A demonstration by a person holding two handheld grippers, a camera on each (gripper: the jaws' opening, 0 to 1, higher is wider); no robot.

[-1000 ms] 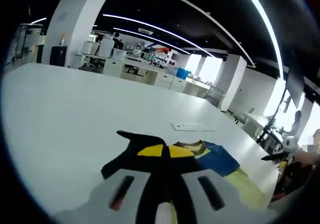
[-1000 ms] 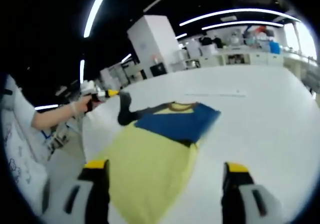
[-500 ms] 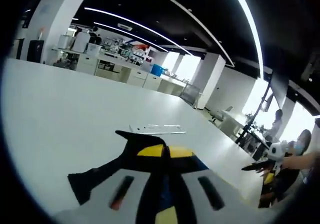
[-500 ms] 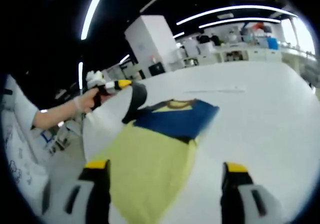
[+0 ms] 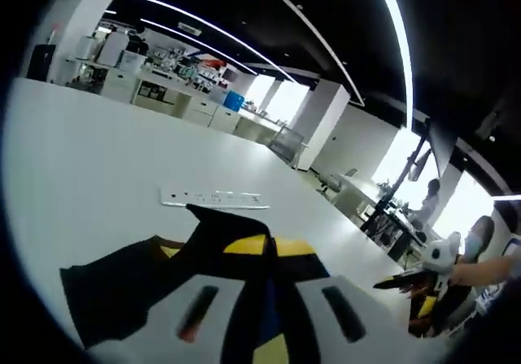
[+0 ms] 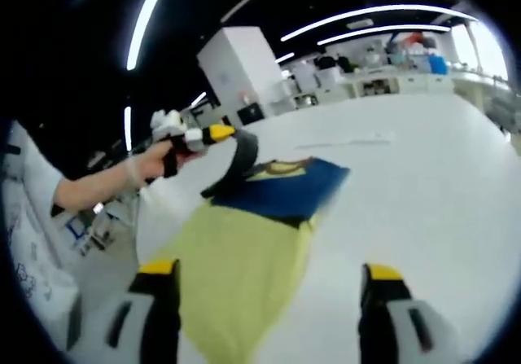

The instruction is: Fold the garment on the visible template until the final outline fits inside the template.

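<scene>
The garment lies on the white table point(image 6: 423, 185) with a yellow-green body point(image 6: 244, 258), a blue chest point(image 6: 297, 186) and black sleeves. My left gripper point(image 5: 269, 246) is shut on one black sleeve point(image 5: 130, 287), which hangs off its yellow tips. In the right gripper view that left gripper point(image 6: 218, 133) holds the sleeve point(image 6: 238, 162) up above the shirt's near shoulder. My right gripper point(image 6: 270, 271) is open over the yellow-green hem end with nothing between its jaws. It also appears at the right of the left gripper view, as the right gripper point(image 5: 403, 282) in a person's hand.
A thin white strip point(image 5: 213, 197) lies flat on the table beyond the collar, also seen as the strip point(image 6: 346, 142). The person's arm point(image 6: 94, 189) reaches in from the left. Cabinets, pillars and desks stand far behind. Bare table spreads to the right.
The left gripper has lifted the black sleeve higher and carried it in over the shirt's blue part. The right gripper has stayed open over the hem.
</scene>
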